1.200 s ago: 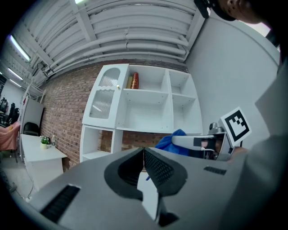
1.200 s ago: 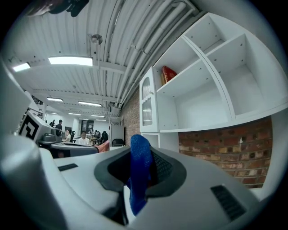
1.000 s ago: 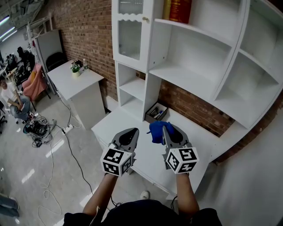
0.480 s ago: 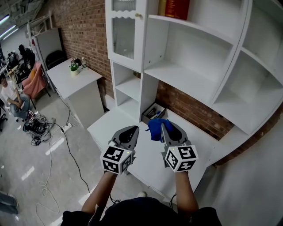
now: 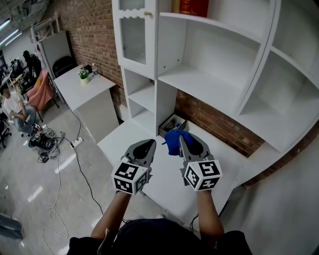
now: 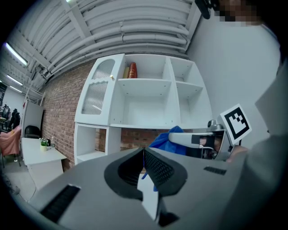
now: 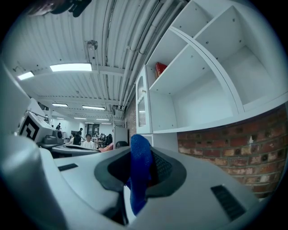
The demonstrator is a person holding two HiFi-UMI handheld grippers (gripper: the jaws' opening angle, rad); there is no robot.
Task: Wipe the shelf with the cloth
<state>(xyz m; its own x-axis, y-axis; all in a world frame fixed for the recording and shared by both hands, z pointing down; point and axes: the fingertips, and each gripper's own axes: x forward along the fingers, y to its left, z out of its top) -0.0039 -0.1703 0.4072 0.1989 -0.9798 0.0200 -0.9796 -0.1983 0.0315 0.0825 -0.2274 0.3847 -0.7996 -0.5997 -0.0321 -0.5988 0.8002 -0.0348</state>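
A blue cloth [image 5: 174, 140] is pinched in my right gripper [image 5: 182, 140], bunched up at the jaw tips; in the right gripper view the cloth [image 7: 140, 173] stands upright between the shut jaws. My left gripper [image 5: 151, 145] is beside it, shut with nothing in it. The white shelf unit [image 5: 209, 89] rises ahead, and both grippers hover over its lower desk surface [image 5: 164, 172], below the wide middle shelf. The left gripper view shows the cloth [image 6: 167, 140] and the right gripper at its right.
A small open box of pens [image 5: 172, 124] sits on the desk by the brick wall. Red books [image 5: 193, 7] stand on the top shelf. A glass cabinet door [image 5: 132, 32] is at the upper left. A white side table [image 5: 84, 89] and seated people are at left.
Both grippers have risen slightly and edged closer to the shelf unit, which has shifted left in the head view. The cloth stays held in the right gripper.
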